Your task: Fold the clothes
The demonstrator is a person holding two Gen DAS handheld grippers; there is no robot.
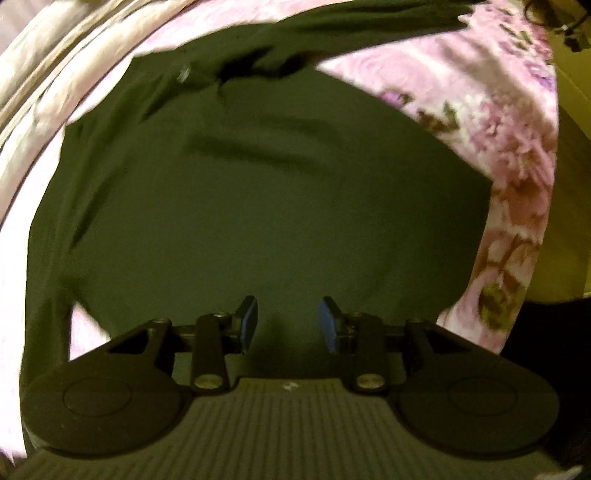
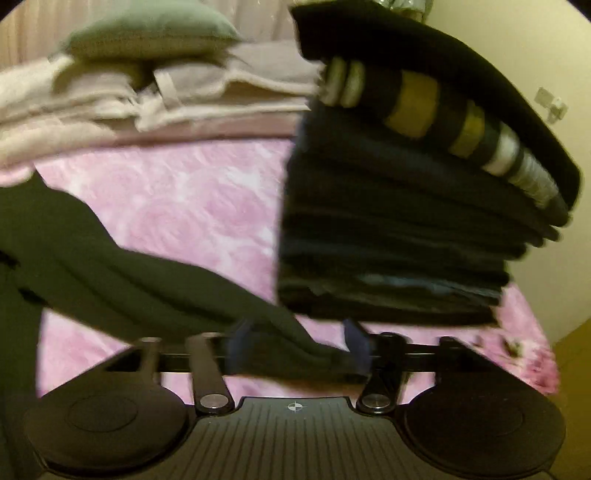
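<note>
A dark green long-sleeved garment (image 1: 258, 206) lies spread flat on a pink floral bedsheet (image 1: 517, 177), filling most of the left wrist view. Just above its near hem, my left gripper (image 1: 288, 325) is open, with nothing between its blue pads (image 1: 249, 321). In the right wrist view one sleeve of the garment (image 2: 147, 280) runs from the left edge down to my right gripper (image 2: 295, 347). Its jaws stand wide apart and the sleeve's end lies between the fingers (image 2: 356, 345), not pinched.
A tall stack of folded dark clothes (image 2: 399, 236), with a yellow-and-white striped piece near the top, stands on the bedsheet (image 2: 192, 206) at the right. Folded pale blankets (image 2: 155, 96) and a green pillow (image 2: 147, 33) sit at the back. A cream wall (image 2: 517, 55) is at the right.
</note>
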